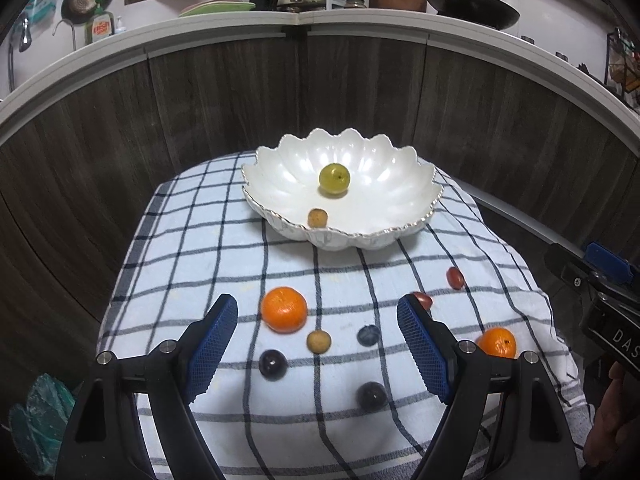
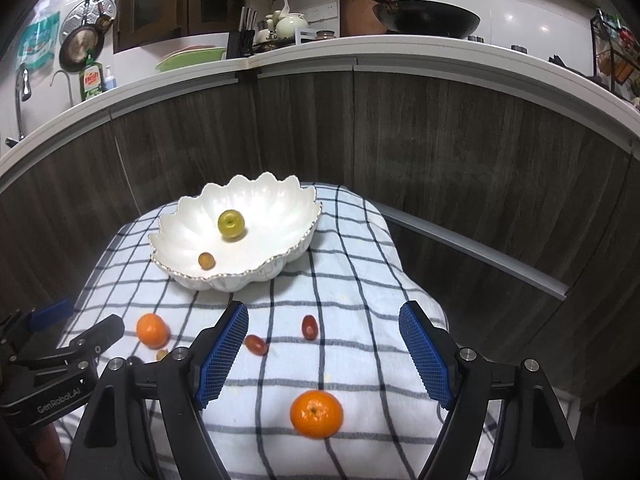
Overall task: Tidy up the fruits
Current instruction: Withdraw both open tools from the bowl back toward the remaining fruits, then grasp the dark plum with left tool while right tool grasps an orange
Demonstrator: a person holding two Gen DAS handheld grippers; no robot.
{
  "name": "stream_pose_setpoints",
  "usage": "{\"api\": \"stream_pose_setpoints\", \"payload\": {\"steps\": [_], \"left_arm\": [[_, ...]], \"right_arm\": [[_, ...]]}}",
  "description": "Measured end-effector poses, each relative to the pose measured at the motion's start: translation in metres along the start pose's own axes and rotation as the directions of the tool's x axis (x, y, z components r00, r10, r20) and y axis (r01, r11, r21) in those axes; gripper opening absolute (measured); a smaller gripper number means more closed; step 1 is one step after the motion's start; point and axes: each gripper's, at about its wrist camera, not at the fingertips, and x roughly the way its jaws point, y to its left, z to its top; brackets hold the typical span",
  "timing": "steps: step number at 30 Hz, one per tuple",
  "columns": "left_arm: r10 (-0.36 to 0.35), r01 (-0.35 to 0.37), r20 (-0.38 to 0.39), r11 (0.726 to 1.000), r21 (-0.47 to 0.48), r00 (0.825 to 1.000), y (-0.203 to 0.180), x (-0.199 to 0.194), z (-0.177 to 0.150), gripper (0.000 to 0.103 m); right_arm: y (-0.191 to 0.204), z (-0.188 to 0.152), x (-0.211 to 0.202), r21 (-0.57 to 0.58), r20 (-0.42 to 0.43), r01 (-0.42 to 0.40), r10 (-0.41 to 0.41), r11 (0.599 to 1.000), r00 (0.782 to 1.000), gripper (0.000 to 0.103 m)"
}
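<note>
A white scalloped bowl [image 1: 416, 200] [image 2: 292, 204] stands at the far end of a checked cloth [image 1: 192, 240] [image 2: 360, 248]. It holds a green fruit [image 1: 334, 178] [image 2: 231, 223] and a small brown fruit [image 1: 318, 217] [image 2: 206, 260]. On the cloth lie two mandarins [image 1: 284, 309] [image 1: 497, 342] [image 2: 316, 414] [image 2: 151, 330], a small brown fruit [image 1: 319, 341], dark grapes [image 1: 273, 364] [image 1: 372, 396], a blueberry [image 1: 368, 335] and two red oval fruits [image 1: 455, 277] [image 2: 309, 326] [image 2: 256, 344]. My left gripper [image 1: 318, 356] is open and empty above them. My right gripper [image 2: 322, 356] is open and empty above the near mandarin.
The cloth covers a small table in front of dark wood cabinet doors [image 1: 224, 100] under a white counter [image 1: 360, 24] with a wok [image 2: 428, 20], dishes and soap. The cloth drops off at the left and right edges. A green bag [image 1: 40, 412] lies low left.
</note>
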Motion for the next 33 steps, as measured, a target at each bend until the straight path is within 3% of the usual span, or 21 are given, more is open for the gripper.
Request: {"api": "stream_pose_setpoints", "payload": {"steps": [33], "left_arm": [[-0.024,0.024,0.007,1.000,0.017,1.000,-0.009,0.016,-0.047,0.082]], "right_arm": [[0.000,-0.050,0.010,-0.023,-0.003,0.024,-0.024,0.999,1.000,0.079]]}}
